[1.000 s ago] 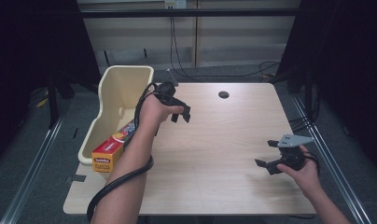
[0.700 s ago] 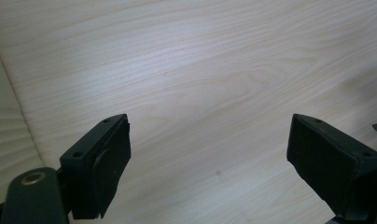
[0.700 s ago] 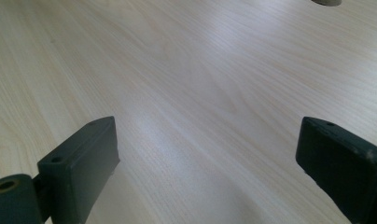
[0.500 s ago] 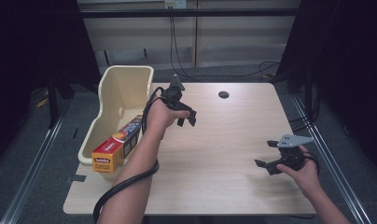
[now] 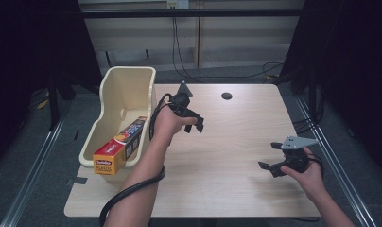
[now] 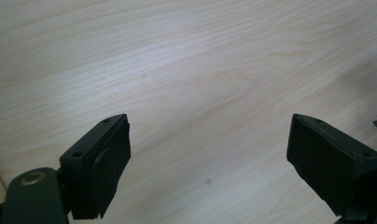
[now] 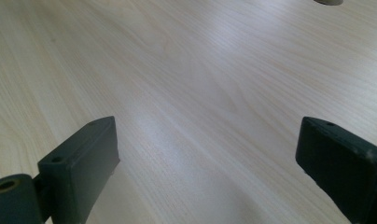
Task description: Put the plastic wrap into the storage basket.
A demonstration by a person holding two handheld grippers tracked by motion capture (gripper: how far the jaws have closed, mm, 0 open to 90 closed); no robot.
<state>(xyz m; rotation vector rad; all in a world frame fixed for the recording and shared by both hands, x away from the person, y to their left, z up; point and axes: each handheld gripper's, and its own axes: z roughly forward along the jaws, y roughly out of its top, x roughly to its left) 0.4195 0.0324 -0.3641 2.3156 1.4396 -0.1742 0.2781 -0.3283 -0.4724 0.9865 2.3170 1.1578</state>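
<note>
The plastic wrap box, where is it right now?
In the high view, the plastic wrap box lies at the table's left edge, inside the cream bin, poking over its near rim, beside the left forearm.

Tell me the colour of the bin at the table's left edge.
Pale cream-yellow; the bin shows best in the high view.

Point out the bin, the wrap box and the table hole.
bin [image 5: 114, 80]: high view, far rim.
wrap box [image 5: 117, 149]: high view, its top face.
table hole [image 5: 226, 96]: high view, centre of the dark hole.
</note>
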